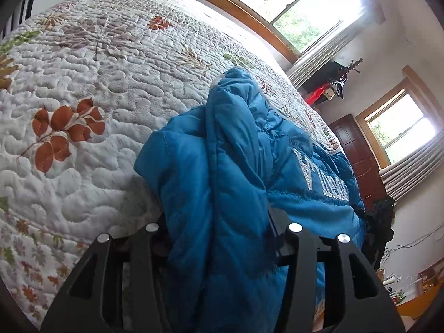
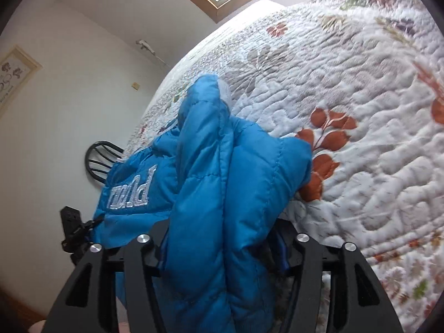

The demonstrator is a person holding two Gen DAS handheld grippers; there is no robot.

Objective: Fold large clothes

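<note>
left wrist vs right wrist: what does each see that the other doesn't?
Left wrist only: two windows, a dark wooden door, a low wooden shelf, and the left gripper clamped on cloth.

Right wrist only: a framed picture on the wall, a black chair back, and the right gripper clamped on cloth.

Both: the blue puffer jacket with silver lettering, bunched between the fingers, above the leaf-patterned quilt on the bed.

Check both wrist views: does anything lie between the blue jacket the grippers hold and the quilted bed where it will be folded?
Nothing visible does. The blue jacket is bunched between the fingers of the left gripper and the right gripper, and the quilt beyond it is bare in both views.
</note>
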